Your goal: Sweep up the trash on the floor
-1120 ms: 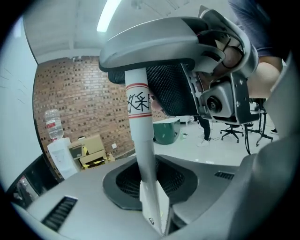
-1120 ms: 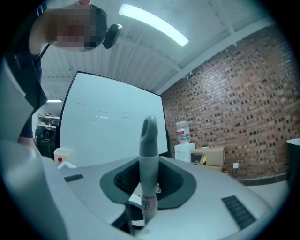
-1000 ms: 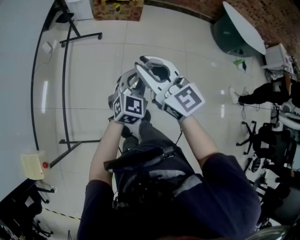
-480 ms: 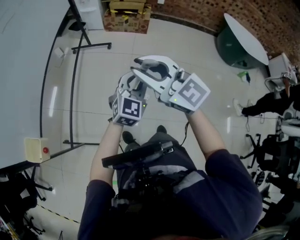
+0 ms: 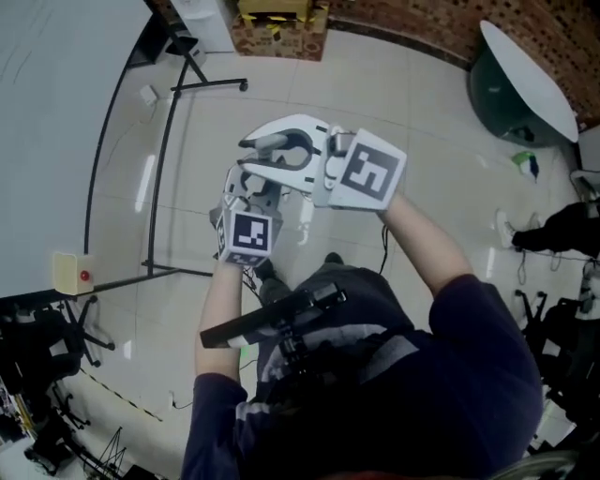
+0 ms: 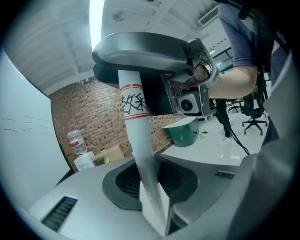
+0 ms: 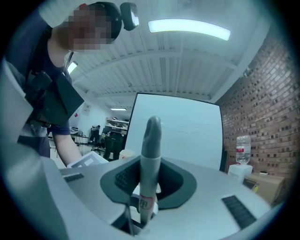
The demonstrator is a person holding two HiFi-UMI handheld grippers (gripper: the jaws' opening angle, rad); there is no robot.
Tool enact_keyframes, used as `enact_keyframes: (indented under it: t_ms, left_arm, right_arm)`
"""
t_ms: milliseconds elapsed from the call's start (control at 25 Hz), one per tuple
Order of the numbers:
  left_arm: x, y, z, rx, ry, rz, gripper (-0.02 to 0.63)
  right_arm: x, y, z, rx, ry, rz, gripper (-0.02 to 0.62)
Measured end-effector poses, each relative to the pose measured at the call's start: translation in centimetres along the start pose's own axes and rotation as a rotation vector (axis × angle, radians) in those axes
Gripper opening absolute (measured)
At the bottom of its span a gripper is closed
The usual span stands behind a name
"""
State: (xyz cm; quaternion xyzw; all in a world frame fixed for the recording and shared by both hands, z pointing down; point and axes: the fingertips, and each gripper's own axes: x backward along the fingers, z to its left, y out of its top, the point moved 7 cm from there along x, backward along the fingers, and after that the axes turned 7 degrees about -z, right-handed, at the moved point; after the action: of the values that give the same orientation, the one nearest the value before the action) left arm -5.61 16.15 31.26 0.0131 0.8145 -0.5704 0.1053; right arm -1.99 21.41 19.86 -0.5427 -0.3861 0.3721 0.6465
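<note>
- Over the last second I'd lifted both grippers and swung them toward the left of the head view. The right gripper (image 5: 255, 153) had turned so its jaws pointed left, just above the left gripper (image 5: 258, 183).
- The grip hadn't changed — both were clenched on the same white handle (image 6: 139, 140). The left held the white shaft below the red band. The right held it at the band, with the grey end cap sticking out past its jaws.
- The handle was in front of my chest, well off the floor (image 5: 309, 75). Its working end showed in no view. My guess was a broom, but I couldn't confirm it.
- My read: that was a carry or reposition, not a stroke — sweeping hadn't started.
- Trash: I couldn't pick out any on the floor near my feet. The only candidate was a small green thing (image 5: 527, 165) lying near the green bin (image 5: 492, 98), well apart from me.
- Containers:
  - The green bin with the white top stood near the brick wall; I couldn't see inside it.
  - The cardboard box (image 5: 277, 28) sat against the far wall with something yellow at its top, too small to tell what.
  - A clear bottle (image 6: 75, 140) with a red label stood on a white unit by the brick wall; its fill level was unclear.
</note>
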Motion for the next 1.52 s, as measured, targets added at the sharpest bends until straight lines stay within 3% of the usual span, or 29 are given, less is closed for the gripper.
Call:
enact_keyframes:
  t_ms: [160,280,520,720,840,960,1160,1360,1520]
  left_arm:
    - [-1.6,0.8,-2.2,0.007,0.074,0.045,0.075]
    - [-1.8,0.8,-2.9,0.056,0.133,0.081,0.075]
    - [-3.4,1.1,-2.9,0.118,0.149,0.116,0.075]
    - [-5.7,1.2,-3.0,0.177,0.182,0.071,0.063]
    - [-7.0,1.2,-2.9,0.197,0.184,0.042,0.058]
    - [-7.9,0.7,-2.3,0.218,0.17,0.02,0.057]
    - [-9.1,-1.4,-0.6,0.262,0.113,-0.029,0.055]
    - [-10.8,-5.4,1.2,0.312,-0.09,-0.019,0.039]
    - [-12.1,-9.4,3.7,0.4,-0.212,0.025,0.032]
  right_arm:
    - [2.5,-0.1,-0.4,0.013,0.098,-0.019,0.095]
    - [2.6,-0.3,-0.6,0.006,0.148,-0.008,0.095]
    - [2.9,-0.8,-1.4,-0.006,-0.031,-0.073,0.095]
    - [3.8,-1.4,-2.2,0.037,-0.208,-0.11,0.095]
    - [4.3,-1.8,-3.0,0.038,-0.233,-0.096,0.097]
    - [3.9,-2.3,-4.2,0.018,-0.179,-0.071,0.097]
    - [2.3,-3.9,-6.9,-0.006,-0.017,-0.003,0.101]
    - [0.2,-7.5,-9.6,-0.062,0.108,0.13,0.105]
    - [-3.0,-10.9,-11.7,-0.117,0.209,0.224,0.091]
